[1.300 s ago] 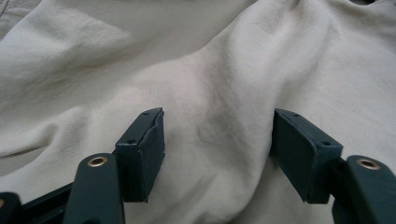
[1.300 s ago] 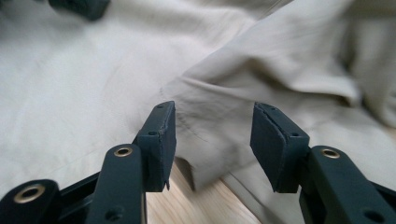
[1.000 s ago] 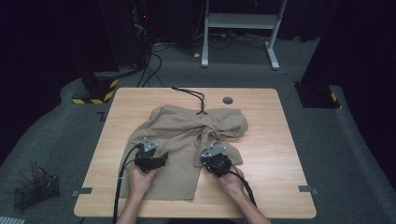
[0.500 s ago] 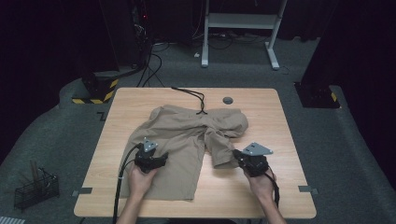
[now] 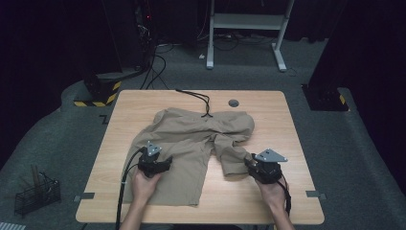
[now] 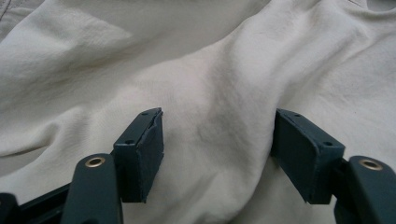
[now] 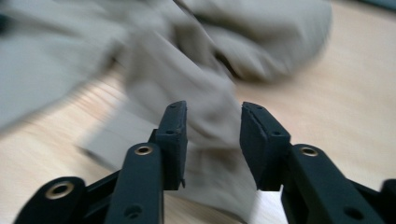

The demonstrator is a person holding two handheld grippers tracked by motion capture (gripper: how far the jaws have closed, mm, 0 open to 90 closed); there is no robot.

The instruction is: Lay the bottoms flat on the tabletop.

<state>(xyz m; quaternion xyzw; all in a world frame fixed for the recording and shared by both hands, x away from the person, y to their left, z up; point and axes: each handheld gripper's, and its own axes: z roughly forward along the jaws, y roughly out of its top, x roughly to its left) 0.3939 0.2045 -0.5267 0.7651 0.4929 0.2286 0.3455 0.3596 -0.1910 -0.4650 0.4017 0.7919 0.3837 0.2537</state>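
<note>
High view: tan shorts [image 5: 191, 148] spread flat mid-tabletop [image 5: 268, 206], waist and drawstring [image 5: 198, 98] toward the far edge, one leg long under the left gripper [image 5: 160, 165], the other leg bunched short beside the right gripper [image 5: 249, 165]. Looks like the spreading step, just after pulling that short leg outward. Left gripper view: fingers [image 6: 140, 154] wide apart, resting on a soft ridge of cloth [image 6: 219, 93], gripping nothing. Right gripper view: fingers [image 7: 173, 140] about half apart, having just been opening, the leg hem [image 7: 210, 140] lying loose between them, unpinched. Next, probably: re-pinch the hem or smooth the bunched leg toward the near edge, keeping the left side pinned.
</note>
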